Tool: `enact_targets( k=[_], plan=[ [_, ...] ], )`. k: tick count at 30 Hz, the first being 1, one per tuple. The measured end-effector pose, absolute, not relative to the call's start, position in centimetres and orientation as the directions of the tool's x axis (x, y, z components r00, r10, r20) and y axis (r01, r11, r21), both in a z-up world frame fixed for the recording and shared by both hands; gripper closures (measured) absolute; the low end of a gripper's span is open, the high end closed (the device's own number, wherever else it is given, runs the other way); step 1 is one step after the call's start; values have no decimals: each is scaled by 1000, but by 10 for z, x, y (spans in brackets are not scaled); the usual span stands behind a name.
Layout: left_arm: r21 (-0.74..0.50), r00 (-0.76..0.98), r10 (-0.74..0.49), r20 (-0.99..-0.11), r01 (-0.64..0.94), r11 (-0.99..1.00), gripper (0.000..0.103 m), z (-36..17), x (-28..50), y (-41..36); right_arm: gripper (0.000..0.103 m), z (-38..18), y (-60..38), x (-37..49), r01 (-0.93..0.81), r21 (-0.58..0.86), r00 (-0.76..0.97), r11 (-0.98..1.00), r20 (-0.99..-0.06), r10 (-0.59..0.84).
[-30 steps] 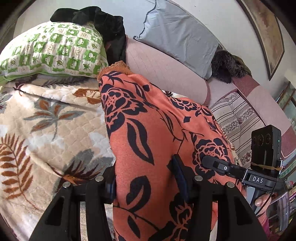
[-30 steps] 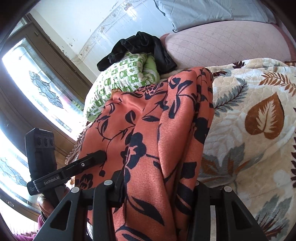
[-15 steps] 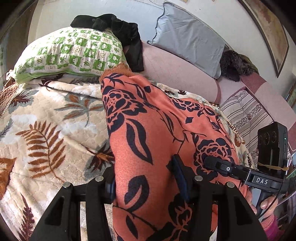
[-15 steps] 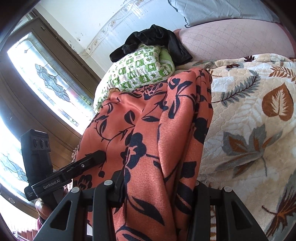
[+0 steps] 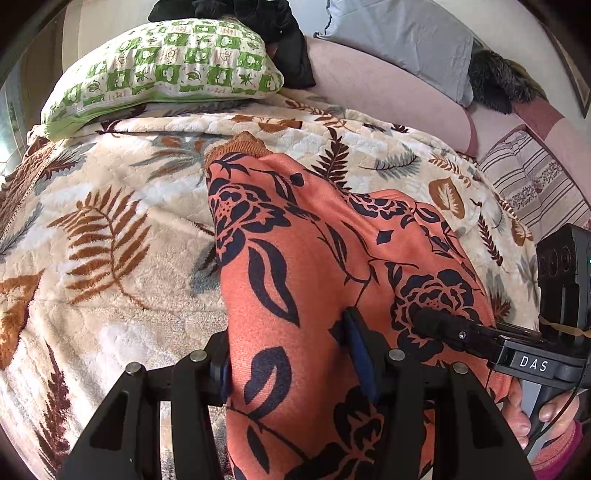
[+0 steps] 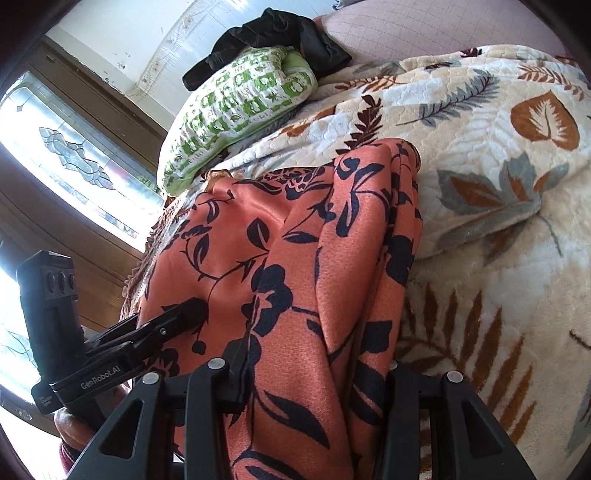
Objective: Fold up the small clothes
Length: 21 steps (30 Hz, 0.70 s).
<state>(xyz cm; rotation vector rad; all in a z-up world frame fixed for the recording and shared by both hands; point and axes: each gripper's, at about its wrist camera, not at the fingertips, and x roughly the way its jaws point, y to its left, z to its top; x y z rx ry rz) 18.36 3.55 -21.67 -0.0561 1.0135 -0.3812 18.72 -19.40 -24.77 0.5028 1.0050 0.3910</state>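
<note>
An orange garment with a dark navy flower print [image 5: 317, 266] lies stretched along the leaf-patterned blanket [image 5: 110, 236], its ribbed cuff end [image 5: 236, 147] pointing toward the pillows. My left gripper [image 5: 291, 354] is shut on the garment's near edge, cloth bunched between its jaws. My right gripper [image 6: 314, 365] is shut on the same garment [image 6: 295, 240] at the other near corner. Each gripper also shows in the other view, the right one [image 5: 454, 332] and the left one [image 6: 166, 325], both at the cloth's edge.
A green-and-white checked pillow [image 5: 166, 81] with black clothing [image 5: 273, 22] on it lies at the bed's head. A pink headboard cushion [image 5: 388, 92], a grey pillow [image 5: 406, 40] and a striped cloth [image 5: 532, 184] are to the right. A stained-glass window [image 6: 66, 155] is to the left.
Both grippers have drawn the garment back toward me along the bed; its cuff end now lies well short of the green pillow, with more blanket showing beyond it.
</note>
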Motion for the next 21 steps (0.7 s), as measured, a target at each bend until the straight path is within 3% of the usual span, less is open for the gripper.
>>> enact_targets(
  k=[9,14,17,21],
  plan=[
    [-196,461,-310,-831,280,940,45,-226,188,35,58,-265,-202,191,-65,593,467,803,-693,549],
    [-171,466,-286,-837,273,947,38,-229,191,33,46,-275,-206,193,-38,607,454,794,-697,555],
    [-160,469,-272,-840,264,951,34,-231,192,32,45,-280,-209,193,-32,623,451,782,-689,568],
    [-122,485,-224,-845,233,965,17,-234,194,32,43,-280,-209,190,-40,620,457,784,-686,566]
  ],
)
